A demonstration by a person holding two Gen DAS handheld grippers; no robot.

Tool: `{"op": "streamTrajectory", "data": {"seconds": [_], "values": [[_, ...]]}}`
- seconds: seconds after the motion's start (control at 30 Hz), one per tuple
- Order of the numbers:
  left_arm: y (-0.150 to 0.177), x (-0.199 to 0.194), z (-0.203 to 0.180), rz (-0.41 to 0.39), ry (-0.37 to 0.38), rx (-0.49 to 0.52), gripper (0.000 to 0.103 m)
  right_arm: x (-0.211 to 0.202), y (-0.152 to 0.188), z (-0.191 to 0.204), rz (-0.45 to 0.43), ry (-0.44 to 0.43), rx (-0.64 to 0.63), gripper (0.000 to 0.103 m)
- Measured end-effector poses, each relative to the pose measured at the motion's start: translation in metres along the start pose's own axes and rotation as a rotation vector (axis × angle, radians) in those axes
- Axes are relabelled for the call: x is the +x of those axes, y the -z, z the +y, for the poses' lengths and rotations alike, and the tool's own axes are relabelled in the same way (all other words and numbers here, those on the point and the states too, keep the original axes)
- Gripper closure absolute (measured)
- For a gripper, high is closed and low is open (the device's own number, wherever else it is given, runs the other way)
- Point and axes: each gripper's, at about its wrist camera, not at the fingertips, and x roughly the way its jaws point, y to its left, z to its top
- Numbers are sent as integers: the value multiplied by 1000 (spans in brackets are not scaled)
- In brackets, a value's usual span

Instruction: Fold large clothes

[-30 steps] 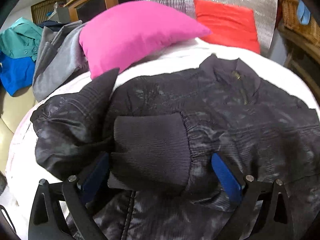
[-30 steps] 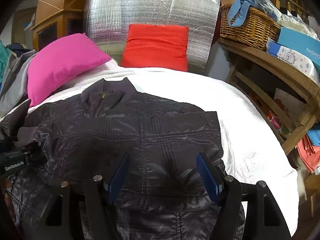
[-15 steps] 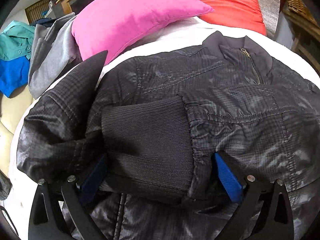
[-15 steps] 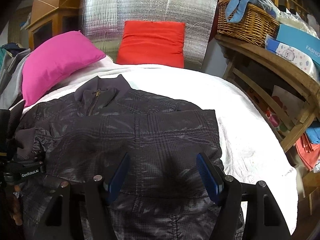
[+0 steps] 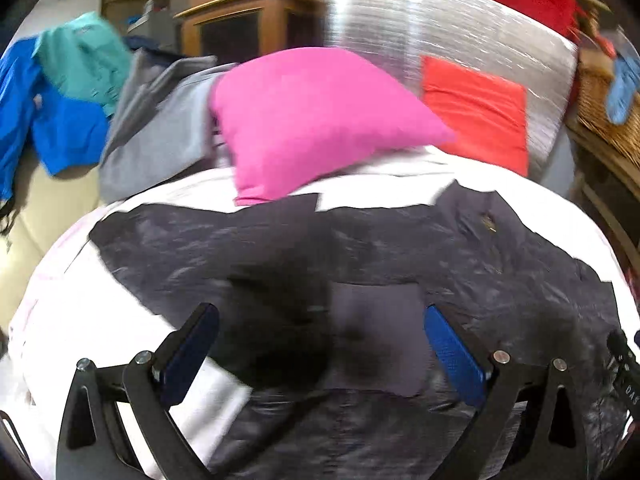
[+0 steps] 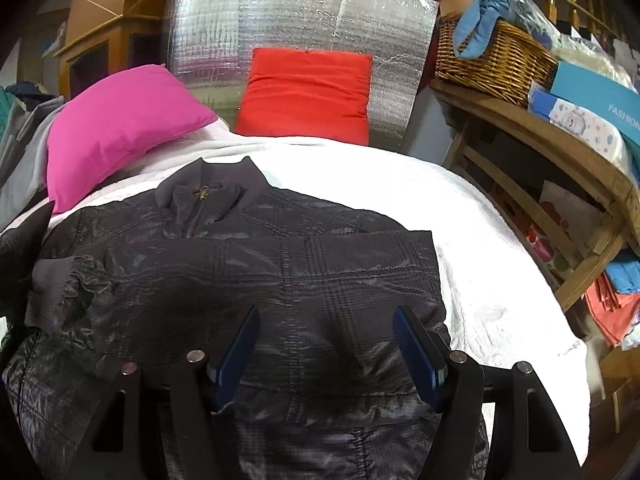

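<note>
Both the left gripper (image 5: 320, 344) and right gripper (image 6: 326, 342) stood wide apart, empty, jacket (image 6: 248, 264) lying beneath their jaws.

A bed covered with a white textured quilt (image 6: 472, 240) carries everything; a dark, shiny, check-patterned jacket with a ribbed knit collar and brass zip (image 6: 248, 264) lies spread flat across its near half, front up, collar toward the far end, one ribbed cuff folded over its left side; a bright pink square cushion (image 6: 116, 128) rests on the quilt at the far left, just beyond the jacket's shoulder; an orange-red square cushion (image 6: 308, 92) stands at the far end against a silver quilted foil panel (image 6: 304, 16).
</note>
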Motion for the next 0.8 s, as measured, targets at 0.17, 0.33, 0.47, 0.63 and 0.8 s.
{"op": "streamTrajectory", "data": {"seconds": [0.17,0.33,0.47,0.63,0.8], "values": [[-6,5,53,25,-58,-90,1,1,1,6,17,0,-12,31],[-10,14,129,60,-155,-207,1,33,7,-8,179,-74,66,30],[-4,27,186,99,-203,-350,1,67,18,-23,337,-163,171,30],[15,52,247,156,-162,-589,1,49,9,-23,252,-178,177,30],[19,69,263,132,-52,-727,1,33,7,-22,186,-189,183,30]]}}
